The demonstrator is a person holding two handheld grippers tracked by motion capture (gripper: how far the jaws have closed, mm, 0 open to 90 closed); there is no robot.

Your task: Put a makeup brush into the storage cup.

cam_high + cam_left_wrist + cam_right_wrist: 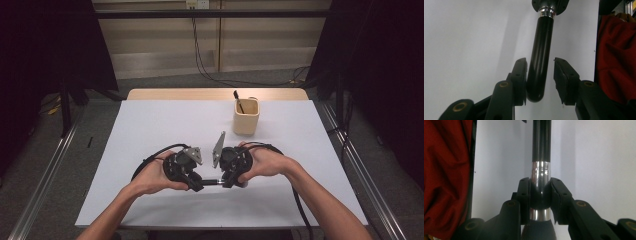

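Observation:
A black rod with a silver collar (212,181) hangs level between the two grippers, near the table's front edge. My right gripper (540,181) is shut on the rod's silver collar (541,173), and the black barrel (541,142) runs on past its jaws. My left gripper (540,60) has the rounded black end of the rod (539,75) between its jaws. One pad (521,72) touches the barrel and the other pad (560,75) stands off it with a gap. In the high view a hand holds each gripper, the left gripper (199,184) facing the right gripper (226,181).
A beige square cup (246,116) holding a black pen (238,100) stands right of centre, behind the grippers, on the white table (150,125). Red cloth (616,57) lies beyond the table's edge, at one side of each gripper view. Metal rails flank the table.

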